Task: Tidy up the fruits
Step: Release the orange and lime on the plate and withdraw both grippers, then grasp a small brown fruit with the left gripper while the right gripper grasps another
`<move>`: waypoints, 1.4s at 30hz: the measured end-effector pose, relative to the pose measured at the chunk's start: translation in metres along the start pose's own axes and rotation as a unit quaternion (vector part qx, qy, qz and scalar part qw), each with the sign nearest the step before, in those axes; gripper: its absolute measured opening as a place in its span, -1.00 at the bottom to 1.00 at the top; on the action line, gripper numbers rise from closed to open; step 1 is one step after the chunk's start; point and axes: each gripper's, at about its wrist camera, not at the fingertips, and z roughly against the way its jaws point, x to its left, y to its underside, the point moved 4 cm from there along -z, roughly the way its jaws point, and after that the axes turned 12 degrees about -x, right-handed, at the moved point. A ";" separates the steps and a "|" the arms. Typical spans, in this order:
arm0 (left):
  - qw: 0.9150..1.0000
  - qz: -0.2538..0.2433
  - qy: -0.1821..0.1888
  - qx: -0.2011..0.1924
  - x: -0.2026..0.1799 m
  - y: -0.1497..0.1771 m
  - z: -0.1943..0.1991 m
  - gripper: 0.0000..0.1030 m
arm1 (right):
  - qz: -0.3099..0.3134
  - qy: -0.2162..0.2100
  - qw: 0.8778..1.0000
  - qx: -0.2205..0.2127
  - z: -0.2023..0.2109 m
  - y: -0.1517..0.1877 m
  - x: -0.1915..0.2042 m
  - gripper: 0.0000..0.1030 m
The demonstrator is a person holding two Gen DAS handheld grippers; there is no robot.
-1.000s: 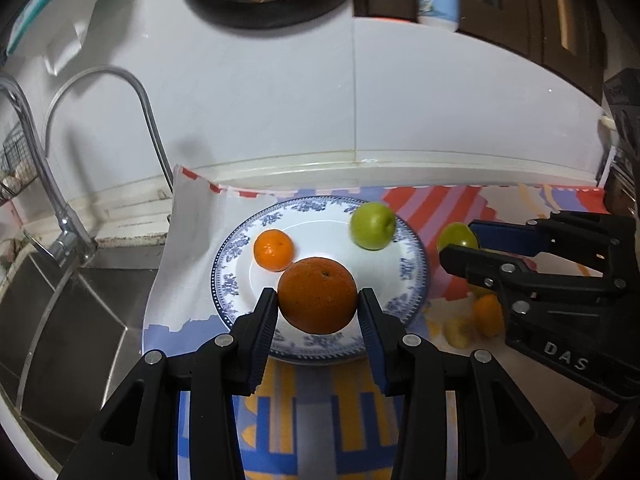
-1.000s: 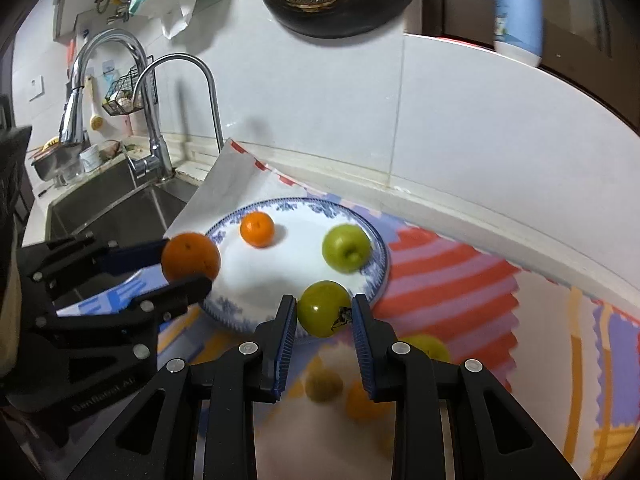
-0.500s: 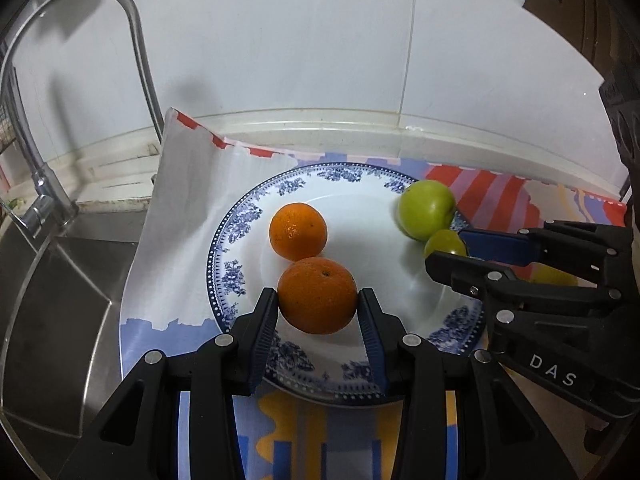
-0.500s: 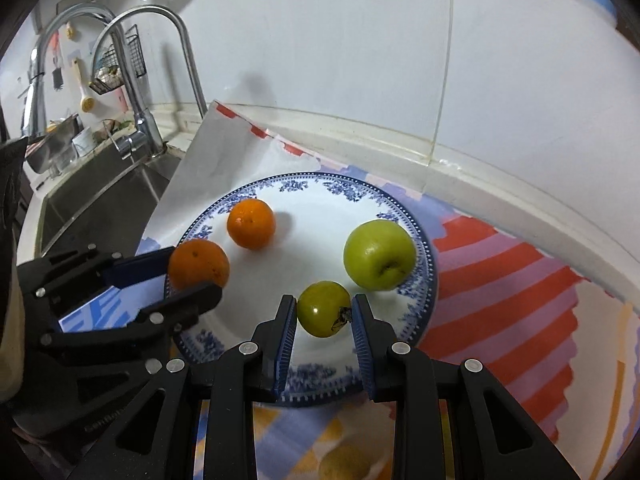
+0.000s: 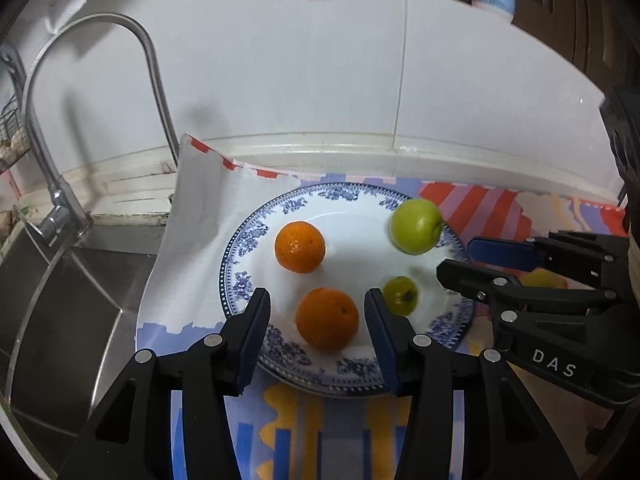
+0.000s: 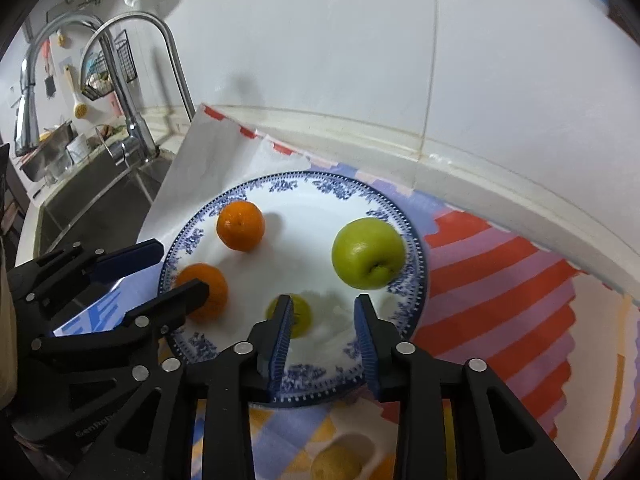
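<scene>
A blue-rimmed white plate (image 5: 256,236) (image 6: 404,236) sits on a colourful cloth. On it lie a small orange (image 5: 299,246) (image 6: 240,225), a larger orange (image 5: 327,318) (image 6: 206,290), a big green apple (image 5: 416,226) (image 6: 368,253) and a small green fruit (image 5: 400,295) (image 6: 302,316). My left gripper (image 5: 317,326) is open, with the larger orange loose between its fingers. My right gripper (image 6: 322,330) is open above the plate's near part; the small green fruit lies by its left finger, partly hidden.
A steel sink (image 5: 60,300) and curved tap (image 5: 92,80) are left of the cloth. A white tiled wall (image 5: 320,80) rises behind. More yellow fruits (image 6: 336,466) lie on the cloth (image 6: 500,280) in front of the plate, right of it in the left wrist view (image 5: 542,280).
Both grippers have opened. The larger orange and the small green fruit, held half a second ago, now rest on the plate.
</scene>
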 end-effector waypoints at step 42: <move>0.991 -0.059 0.043 -0.111 -0.109 0.026 0.145 0.71 | -0.016 0.145 0.983 -0.109 0.212 0.066 -0.051 0.21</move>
